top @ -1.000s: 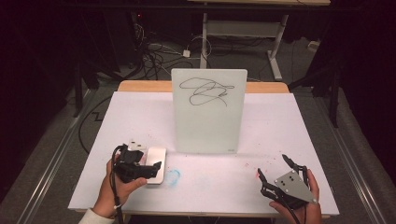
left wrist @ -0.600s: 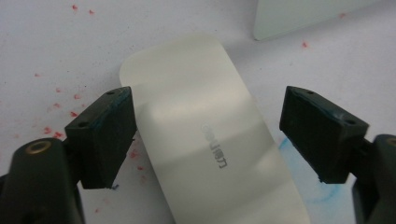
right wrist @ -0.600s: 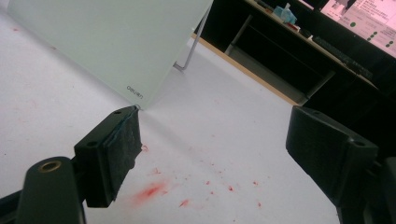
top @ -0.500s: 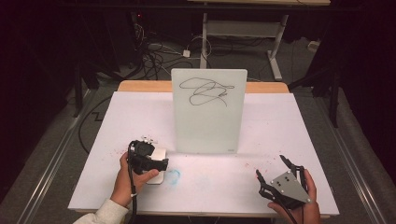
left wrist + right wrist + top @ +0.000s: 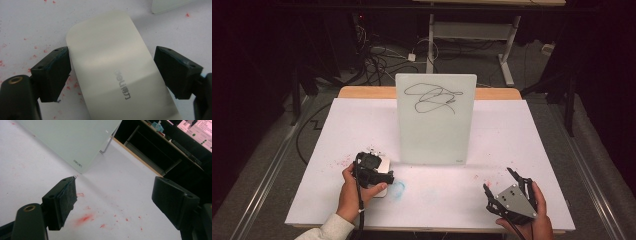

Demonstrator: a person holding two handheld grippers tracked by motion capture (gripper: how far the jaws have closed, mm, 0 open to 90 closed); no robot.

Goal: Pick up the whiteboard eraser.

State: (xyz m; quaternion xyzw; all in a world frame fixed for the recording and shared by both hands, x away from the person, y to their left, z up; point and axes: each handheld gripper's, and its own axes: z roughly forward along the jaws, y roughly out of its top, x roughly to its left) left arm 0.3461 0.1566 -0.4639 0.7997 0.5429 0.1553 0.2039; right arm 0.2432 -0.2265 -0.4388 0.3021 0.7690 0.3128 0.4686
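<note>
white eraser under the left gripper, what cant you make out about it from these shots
- High view: most of the white eraser is hidden by the left gripper and hand.
- Left gripper view: the eraser's near end runs off the bottom edge; its underside faces the table.
- Whether the left pad touches its edge is unclear.

Dark room; cables [image 5: 377, 55] on grey floor [image 5: 277, 145]; desk frame [image 5: 472, 30] behind.

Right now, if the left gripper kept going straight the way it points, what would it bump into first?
Most likely the white eraser: the left gripper has just been opening, and the eraser lies on the table between its fingers, unclamped.
</note>
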